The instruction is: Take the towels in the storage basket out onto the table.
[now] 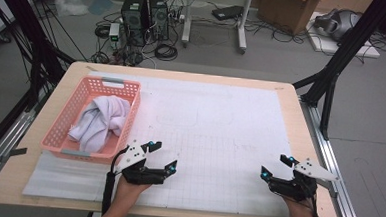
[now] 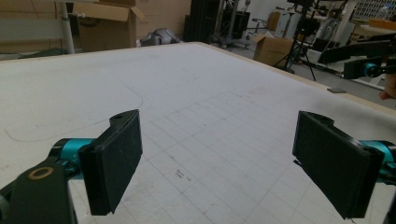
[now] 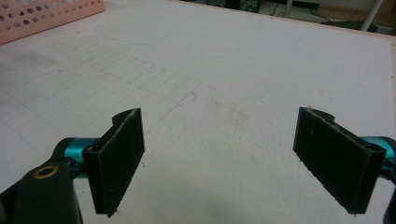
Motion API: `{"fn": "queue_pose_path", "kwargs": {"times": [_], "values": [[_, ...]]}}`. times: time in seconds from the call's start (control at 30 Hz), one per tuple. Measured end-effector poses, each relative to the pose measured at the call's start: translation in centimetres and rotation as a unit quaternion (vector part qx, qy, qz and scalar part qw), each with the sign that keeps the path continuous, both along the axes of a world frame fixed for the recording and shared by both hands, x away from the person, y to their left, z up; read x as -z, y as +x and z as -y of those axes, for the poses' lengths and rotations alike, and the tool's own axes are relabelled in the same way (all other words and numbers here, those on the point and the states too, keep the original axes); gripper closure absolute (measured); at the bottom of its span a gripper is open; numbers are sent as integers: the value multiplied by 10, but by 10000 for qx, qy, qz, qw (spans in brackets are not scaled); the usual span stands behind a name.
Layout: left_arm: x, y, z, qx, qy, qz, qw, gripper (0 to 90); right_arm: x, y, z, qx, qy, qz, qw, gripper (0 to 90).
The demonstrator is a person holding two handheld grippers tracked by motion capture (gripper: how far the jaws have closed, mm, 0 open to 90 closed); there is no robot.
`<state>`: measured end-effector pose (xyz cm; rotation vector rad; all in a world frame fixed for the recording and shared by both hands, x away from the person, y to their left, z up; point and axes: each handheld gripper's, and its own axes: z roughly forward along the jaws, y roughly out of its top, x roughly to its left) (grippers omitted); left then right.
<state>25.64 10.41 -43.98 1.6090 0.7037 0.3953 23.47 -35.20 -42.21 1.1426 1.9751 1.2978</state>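
White gridded mat (image 1: 214,134); crumpled white towel (image 1: 100,121) in pink basket (image 1: 62,131).

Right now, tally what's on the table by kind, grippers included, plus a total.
Pink basket: 1
White towel, bunched in the basket: 1
White gridded mat: 1
Grippers: 2, left gripper and right gripper, both with jaws open and nothing between them
Total: 5
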Motion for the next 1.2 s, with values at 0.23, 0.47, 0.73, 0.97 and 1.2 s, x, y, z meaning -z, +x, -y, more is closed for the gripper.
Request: {"fn": "queue_pose_path", "kwargs": {"times": [0.23, 0.47, 0.73, 0.97, 1.2], "values": [[2, 1, 0, -35, -27, -57, 10000, 156, 1, 2, 0, -26, 62, -106, 9999, 153], [2, 1, 2, 30, 2, -97, 9999, 157, 2, 1, 2, 38, 194, -193, 9996, 155], [-6, -4, 0, 34, -143, 3, 9999, 158, 2, 0, 5, 127, 269, -215, 9993, 154], [-24, -6, -2, 148, -207, 31, 9997, 164, 0, -1, 6, 133, 259, -117, 9995, 154], [-48, -3, -14, 72, -277, 158, 9995, 165, -1, -2, 6, -1, 231, -90, 9997, 154]]}}
